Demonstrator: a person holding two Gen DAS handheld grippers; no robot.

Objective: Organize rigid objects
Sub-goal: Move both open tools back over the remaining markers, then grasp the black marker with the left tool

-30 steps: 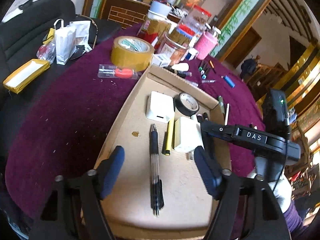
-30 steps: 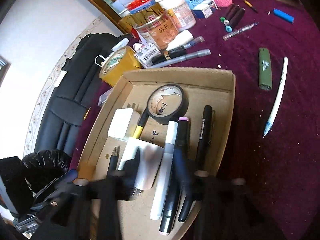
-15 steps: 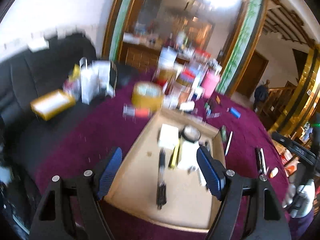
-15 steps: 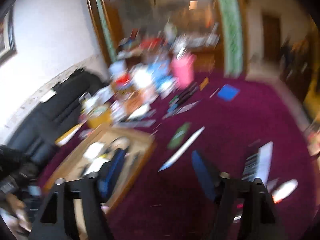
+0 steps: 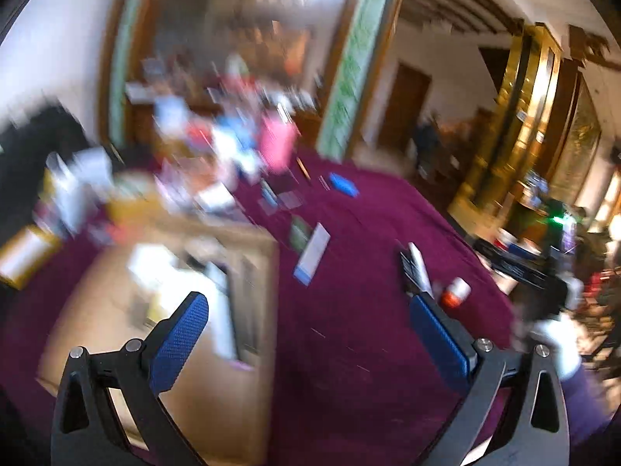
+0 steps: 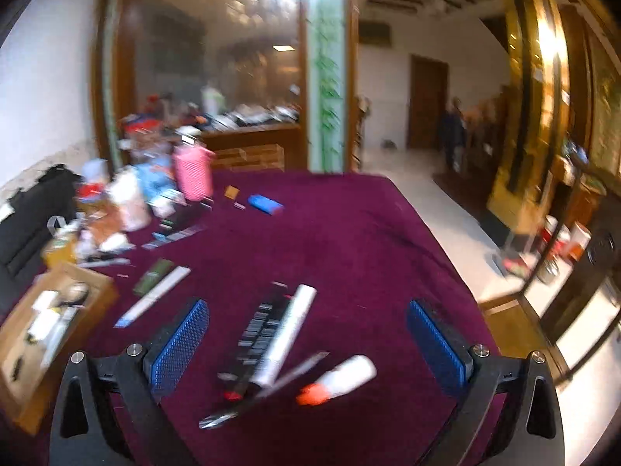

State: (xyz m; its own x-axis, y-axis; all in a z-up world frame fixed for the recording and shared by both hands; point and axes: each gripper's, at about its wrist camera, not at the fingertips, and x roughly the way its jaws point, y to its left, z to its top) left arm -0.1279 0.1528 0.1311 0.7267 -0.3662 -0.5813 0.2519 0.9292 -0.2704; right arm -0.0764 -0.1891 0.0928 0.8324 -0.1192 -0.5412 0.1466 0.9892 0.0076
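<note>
Above the maroon cloth (image 6: 349,233) both grippers — left (image 5: 310,334), right (image 6: 306,334) — are opening wide, fingers empty.

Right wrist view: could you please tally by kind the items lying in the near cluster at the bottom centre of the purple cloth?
Black keyed device: 1
White tube: 1
Orange-capped bottle: 1
Thin dark pen: 1, blurred, so the kind is uncertain
Total: 4
</note>
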